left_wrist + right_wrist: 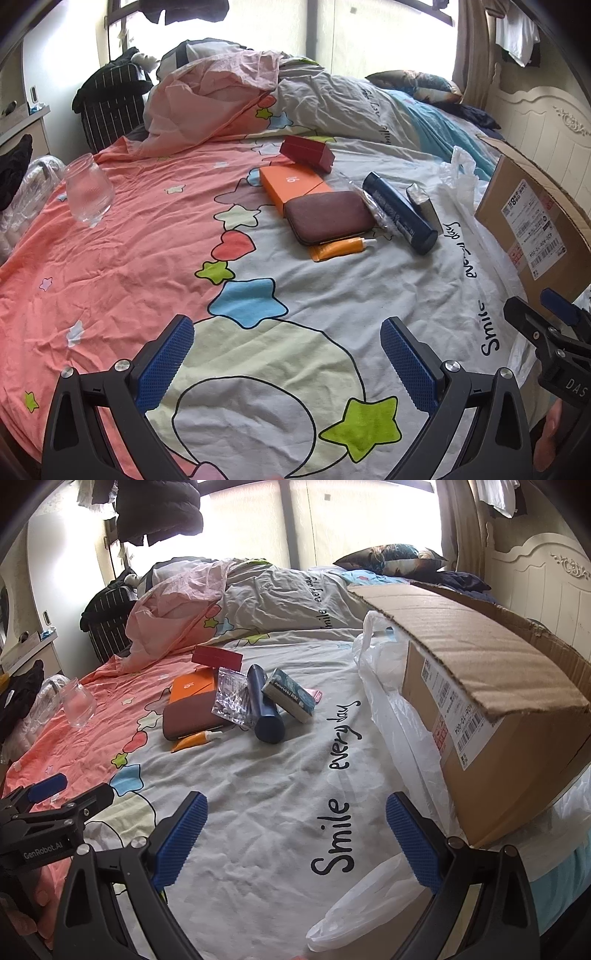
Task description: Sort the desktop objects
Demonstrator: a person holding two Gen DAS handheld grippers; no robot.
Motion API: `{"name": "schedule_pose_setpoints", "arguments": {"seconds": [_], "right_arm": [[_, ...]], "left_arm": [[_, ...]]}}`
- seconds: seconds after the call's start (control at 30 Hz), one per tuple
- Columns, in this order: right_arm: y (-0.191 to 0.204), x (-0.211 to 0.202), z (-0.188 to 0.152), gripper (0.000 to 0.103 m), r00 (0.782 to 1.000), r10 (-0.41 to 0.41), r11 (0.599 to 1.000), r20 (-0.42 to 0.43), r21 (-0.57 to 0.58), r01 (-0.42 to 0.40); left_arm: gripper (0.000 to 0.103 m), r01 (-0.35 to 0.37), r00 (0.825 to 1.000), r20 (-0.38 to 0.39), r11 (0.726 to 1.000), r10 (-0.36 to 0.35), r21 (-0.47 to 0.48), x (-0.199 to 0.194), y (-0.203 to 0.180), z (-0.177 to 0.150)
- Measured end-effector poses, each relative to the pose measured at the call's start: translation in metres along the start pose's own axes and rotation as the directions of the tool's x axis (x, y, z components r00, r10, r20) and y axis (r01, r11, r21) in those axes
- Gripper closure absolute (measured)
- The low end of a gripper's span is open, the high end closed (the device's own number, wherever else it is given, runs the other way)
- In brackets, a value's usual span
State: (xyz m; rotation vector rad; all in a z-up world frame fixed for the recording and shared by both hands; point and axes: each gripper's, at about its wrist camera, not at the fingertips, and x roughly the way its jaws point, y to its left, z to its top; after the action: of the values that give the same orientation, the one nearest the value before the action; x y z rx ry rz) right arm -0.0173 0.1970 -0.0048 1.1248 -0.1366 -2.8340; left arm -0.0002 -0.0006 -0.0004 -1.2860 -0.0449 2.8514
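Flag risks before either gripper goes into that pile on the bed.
1. The dark blue bottle lies on its side against the tissue pack; moving either may set it rolling.
2. The glass jar stands on soft, wrinkled bedding near the edge and could tip.
3. The orange tube is tucked under the maroon case, so a clean pinch looks hard.

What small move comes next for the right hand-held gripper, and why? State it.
Probably move the right hand-held gripper forward toward the dark blue bottle. Its jaws stand open and empty over bare bedsheet, well short of the clutter. The bottle lies at the near edge of the pile, on the side toward the open cardboard box, so it looks like the easiest first pick.
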Motion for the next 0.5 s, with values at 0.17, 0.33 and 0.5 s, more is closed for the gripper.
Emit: {"name": "schedule_pose_setpoints", "arguments": {"seconds": [0.17,0.33,0.5], "right_arm": [[0.002,0.004,-0.003,0.006,1.000,0.009,1.000,-0.019,-0.006,-0.009],[0.004,0.008,-0.006,0.006,0.999,0.018,1.000,-0.038,-0.012,-0.019],[0.003,0.012,-0.010,0.006,0.998,0.047,0.999,-0.049,0.001,-0.047]], "left_arm": [[0.000,-0.011,1.000,-0.006,1.000,0.011,0.003,0.005,0.008,-0.002],[0.000,-0.022,1.000,-0.012,1.000,0.022,0.007,0.010,0.015,-0.003],[0.000,-0.011,0.999,-0.030,1.000,0.012,0.008,0.014,0.016,-0.003]]}}
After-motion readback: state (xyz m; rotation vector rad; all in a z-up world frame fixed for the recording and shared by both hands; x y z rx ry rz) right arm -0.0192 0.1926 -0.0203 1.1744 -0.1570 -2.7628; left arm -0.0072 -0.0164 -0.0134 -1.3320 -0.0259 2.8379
